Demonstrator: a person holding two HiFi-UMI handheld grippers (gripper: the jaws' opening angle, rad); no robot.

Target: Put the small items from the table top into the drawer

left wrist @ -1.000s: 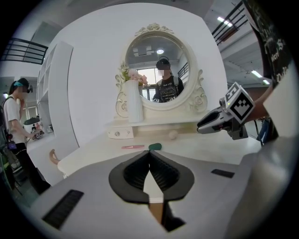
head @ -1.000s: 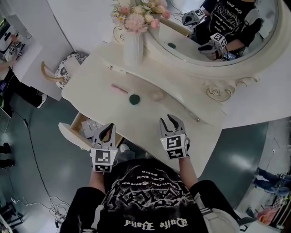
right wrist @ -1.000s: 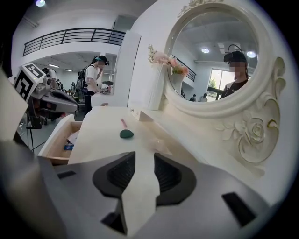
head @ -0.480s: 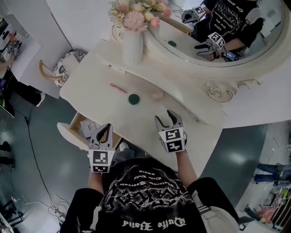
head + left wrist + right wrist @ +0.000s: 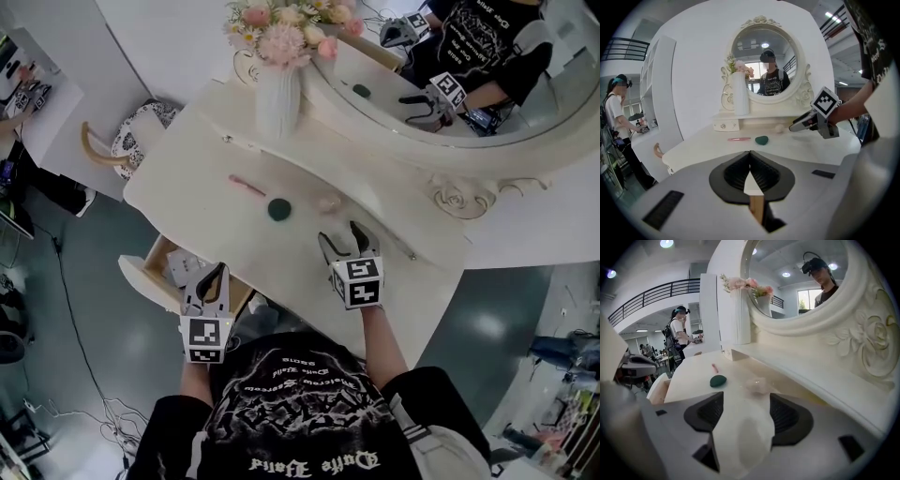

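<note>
the drawer sits mostly hidden under the table top and left tool.

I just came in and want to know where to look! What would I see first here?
First comes the big round mirror with its carved frame at the back of the white dressing table, and the white vase of pink flowers standing beside it. Then come the right tongs, opening with nothing between them, just short of a pale pink lump, with a dark green item lying nearby.
</note>
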